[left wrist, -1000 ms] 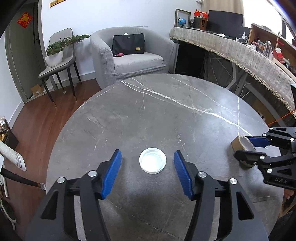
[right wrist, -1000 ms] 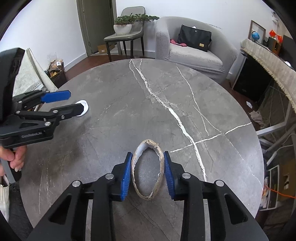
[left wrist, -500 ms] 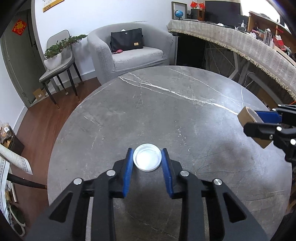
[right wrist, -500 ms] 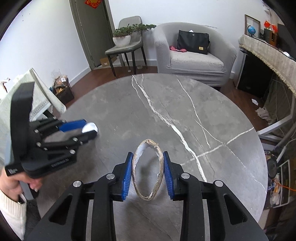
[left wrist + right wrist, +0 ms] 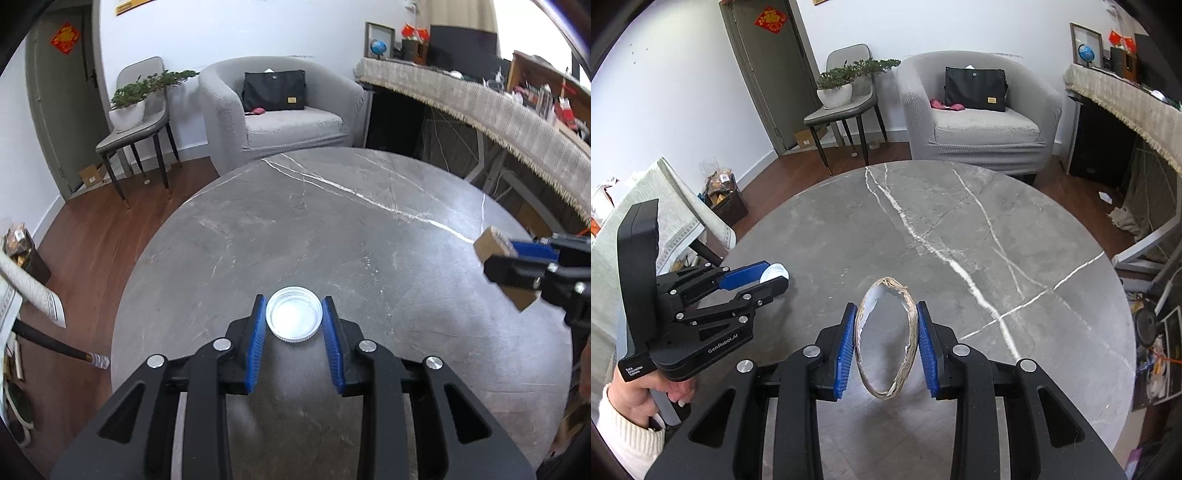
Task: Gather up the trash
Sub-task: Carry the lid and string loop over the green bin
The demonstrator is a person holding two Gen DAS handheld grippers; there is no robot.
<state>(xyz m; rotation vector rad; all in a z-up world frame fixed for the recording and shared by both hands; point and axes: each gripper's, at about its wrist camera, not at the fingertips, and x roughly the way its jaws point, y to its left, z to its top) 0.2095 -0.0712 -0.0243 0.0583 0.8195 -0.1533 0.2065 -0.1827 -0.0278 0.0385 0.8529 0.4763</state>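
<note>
Nearest the left camera, the left claw (image 5: 293,325) is now pinched on a white plastic lid (image 5: 294,318), both blue pads pressed to its rim; a second ago those pads stood spread with the lid lying untouched between them on the counter (image 5: 369,229). The lid now appears raised off the stone, and in the right camera it shows as a white disc at the claw's tip, above the counter's left edge. The right claw (image 5: 886,347) is unchanged in its grip: its pads squeeze a worn cardboard tape ring (image 5: 886,339) into an upright oval, held clear of the surface. Beyond both claws the grey marble counter shows no further loose items. Farther back stand a grey armchair (image 5: 979,114) with a black bag, and a side chair carrying a potted plant (image 5: 836,86). Judgement: both pieces of trash are secured, so the pickup stage looks complete; carrying them to a bin remains, and no bin is visible.
</note>
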